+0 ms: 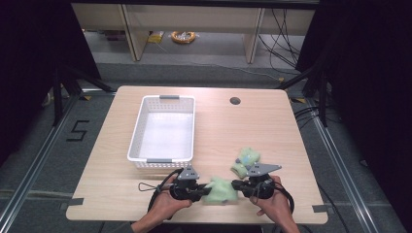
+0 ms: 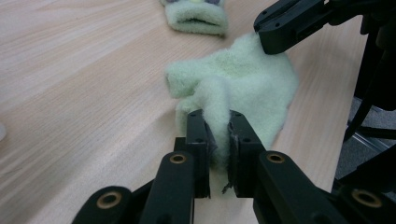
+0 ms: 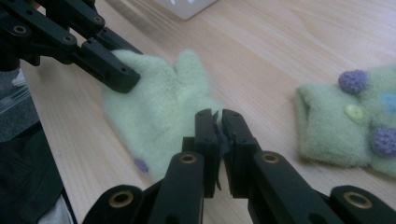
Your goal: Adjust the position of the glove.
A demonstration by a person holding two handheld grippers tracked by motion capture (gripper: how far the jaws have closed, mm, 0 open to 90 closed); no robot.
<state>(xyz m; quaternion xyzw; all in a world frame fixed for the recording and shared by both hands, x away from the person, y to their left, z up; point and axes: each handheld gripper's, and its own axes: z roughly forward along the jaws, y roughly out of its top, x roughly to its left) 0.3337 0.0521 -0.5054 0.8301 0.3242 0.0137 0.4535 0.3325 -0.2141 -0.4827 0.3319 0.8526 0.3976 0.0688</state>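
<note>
Jaws of the left gripper point(image 2: 217, 137) stand nearly together in its own view, and we see a fold of the pale green fuzzy fleece mitten point(image 2: 243, 88) pinched between them. In the right gripper view the right gripper point(image 3: 218, 135) likewise has its black jaws closed on an edge of the same mitten. From above we find this mitten point(image 1: 221, 190) stretched between the two tools near the front edge of the light wooden table point(image 1: 116, 189), with a hand behind each.

We count two soft pieces: just beyond the held one lies a second green fleece mitten with purple pompoms and a yellow button point(image 3: 348, 123), flat on the wood. Farther back and to the left stands one white perforated plastic basket point(image 1: 142, 126), rectangular with grey handles.
</note>
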